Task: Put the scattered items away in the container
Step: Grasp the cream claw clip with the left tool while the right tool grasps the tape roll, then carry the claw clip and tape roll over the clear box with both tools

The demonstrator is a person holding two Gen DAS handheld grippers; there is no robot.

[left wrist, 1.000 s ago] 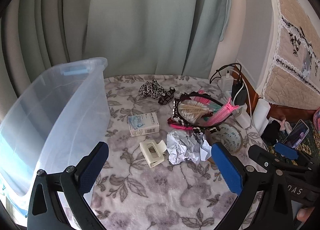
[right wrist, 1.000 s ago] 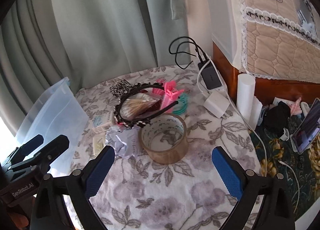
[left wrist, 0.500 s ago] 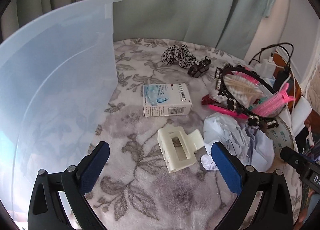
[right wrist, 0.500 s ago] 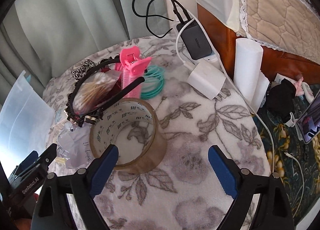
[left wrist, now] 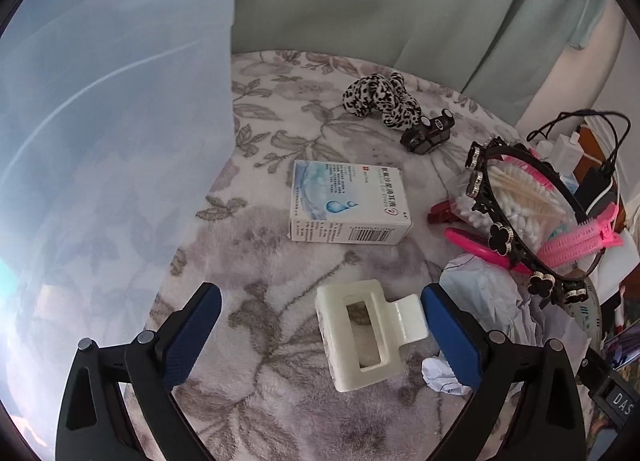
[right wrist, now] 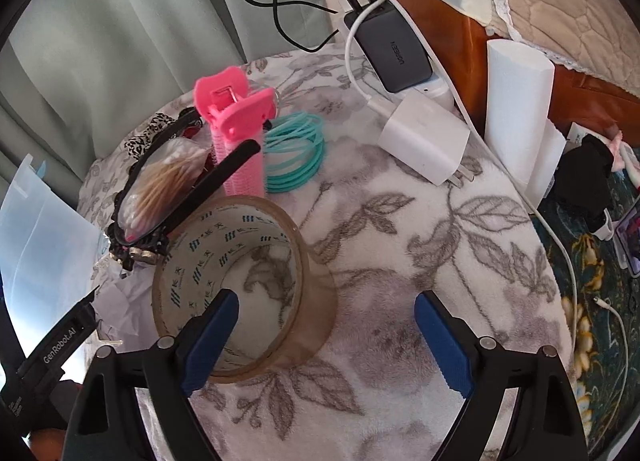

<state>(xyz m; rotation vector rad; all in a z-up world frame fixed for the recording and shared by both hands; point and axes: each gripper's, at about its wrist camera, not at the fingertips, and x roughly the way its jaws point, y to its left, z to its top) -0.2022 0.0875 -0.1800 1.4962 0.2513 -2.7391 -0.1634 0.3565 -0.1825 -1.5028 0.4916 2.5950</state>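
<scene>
Between the spread blue pads of the left claw (left wrist: 320,335), jaws wide apart and gripping nothing, lies a cream hair clip (left wrist: 362,333) flat on the floral tabletop (left wrist: 280,413); its tab end sits just beside the right-hand pad, though contact cannot be made out. Beyond the clip rests a white and blue eye-drop box (left wrist: 348,209), lying on its side. Farther back are a leopard-print scrunchie (left wrist: 380,99) and, touching it, a small black clip (left wrist: 428,133). To the right, crumpled white paper (left wrist: 492,301) lies under a black headband (left wrist: 516,221) with clover studs, which rings a bag of cotton swabs (left wrist: 516,201) and a pink comb clip (left wrist: 576,241). The clear plastic container (left wrist: 100,141) fills the left side, its wall rising beside the tabletop.

On the right-hand side, the right claw (right wrist: 326,341) also stands wide apart and holds nothing. Its left pad reaches inside the ring of a brown tape roll (right wrist: 248,285) lying flat, while its right pad hangs over bare cloth well clear of the roll. Behind the roll the headband leans on its rim, with the pink comb clip and a coil of teal hair ties (right wrist: 296,153) farther back. A white charger (right wrist: 428,141), a black adapter (right wrist: 394,49) and a white roll (right wrist: 516,113) stand toward the right edge.
</scene>
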